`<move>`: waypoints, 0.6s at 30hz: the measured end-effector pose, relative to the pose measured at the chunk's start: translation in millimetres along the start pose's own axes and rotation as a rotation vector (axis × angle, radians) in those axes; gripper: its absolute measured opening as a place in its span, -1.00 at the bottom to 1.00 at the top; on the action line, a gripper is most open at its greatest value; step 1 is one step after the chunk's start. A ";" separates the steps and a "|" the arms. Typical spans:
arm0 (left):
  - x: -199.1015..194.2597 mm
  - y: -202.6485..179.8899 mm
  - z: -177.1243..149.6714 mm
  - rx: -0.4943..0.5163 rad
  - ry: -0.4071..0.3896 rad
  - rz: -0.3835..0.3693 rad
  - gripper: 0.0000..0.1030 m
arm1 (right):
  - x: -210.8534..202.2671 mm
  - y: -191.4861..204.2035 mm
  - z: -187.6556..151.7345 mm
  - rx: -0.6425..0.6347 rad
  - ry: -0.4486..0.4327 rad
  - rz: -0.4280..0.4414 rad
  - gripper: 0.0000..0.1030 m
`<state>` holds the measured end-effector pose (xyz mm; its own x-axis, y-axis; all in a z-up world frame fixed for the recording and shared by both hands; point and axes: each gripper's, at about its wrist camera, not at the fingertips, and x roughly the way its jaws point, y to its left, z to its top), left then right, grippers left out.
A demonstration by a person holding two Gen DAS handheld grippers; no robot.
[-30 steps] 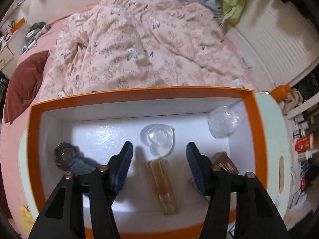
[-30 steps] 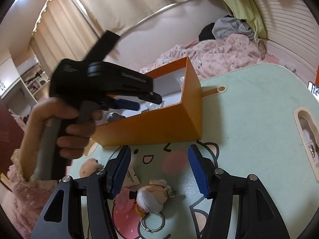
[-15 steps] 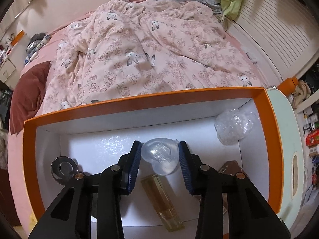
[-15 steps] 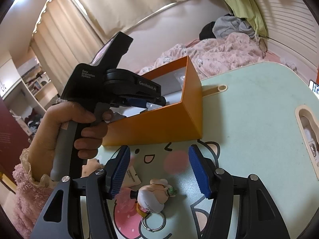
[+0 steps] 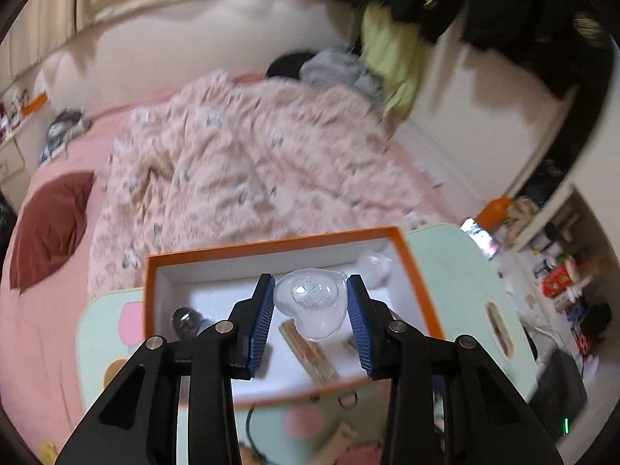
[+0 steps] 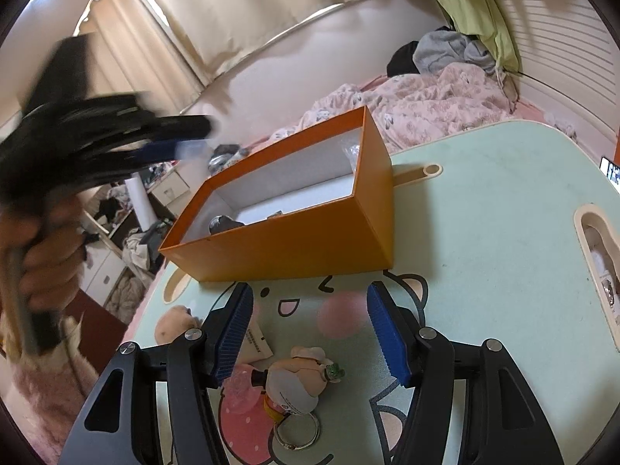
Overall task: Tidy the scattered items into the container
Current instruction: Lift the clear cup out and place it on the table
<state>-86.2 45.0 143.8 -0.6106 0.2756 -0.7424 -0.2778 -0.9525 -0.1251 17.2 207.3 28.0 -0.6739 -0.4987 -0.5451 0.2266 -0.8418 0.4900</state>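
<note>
My left gripper point(image 5: 310, 285) is shut on a clear heart-shaped case point(image 5: 310, 306), both blue pads pressing its sides, and holds it in the air above the orange box point(image 5: 271, 246). Inside the box lie an amber bottle point(image 5: 310, 352), a dark round item point(image 5: 184, 319) and a clear crinkled ball point(image 5: 374, 265). In the right wrist view the left gripper point(image 6: 182, 147) is a blur, up and left of the orange box point(image 6: 290, 248). My right gripper point(image 6: 309, 294) hangs open over the table, with a duck keychain point(image 6: 294, 383) below it.
The mint table point(image 6: 484, 232) has a cartoon print and a handle slot point(image 6: 598, 271) at its right edge. A white packet point(image 6: 255, 343) and a beige plush point(image 6: 174, 323) lie near the left finger. A bed with a pink quilt point(image 5: 252, 162) lies beyond the box.
The left gripper closed on the heart-shaped case inside the box, then rose with it, so the box now looks smaller and lower. The right gripper has stayed put.
</note>
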 end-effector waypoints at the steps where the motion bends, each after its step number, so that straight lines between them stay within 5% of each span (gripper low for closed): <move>1: -11.1 0.1 -9.0 0.011 -0.023 -0.008 -0.24 | 0.1 0.1 0.0 0.000 0.001 -0.001 0.19; 10: -40.2 18.0 -103.0 -0.043 -0.061 -0.132 -0.24 | 0.2 -0.7 0.2 0.000 0.005 -0.006 0.19; 18: -24.3 49.2 -153.5 -0.139 -0.058 -0.089 -0.24 | -2.4 -4.1 -0.6 0.001 0.007 -0.009 0.19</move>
<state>28.8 -28.4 54.7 -0.6309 0.3624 -0.6860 -0.2298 -0.9318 -0.2809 18.4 211.9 26.9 -0.6706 -0.4930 -0.5544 0.2199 -0.8458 0.4861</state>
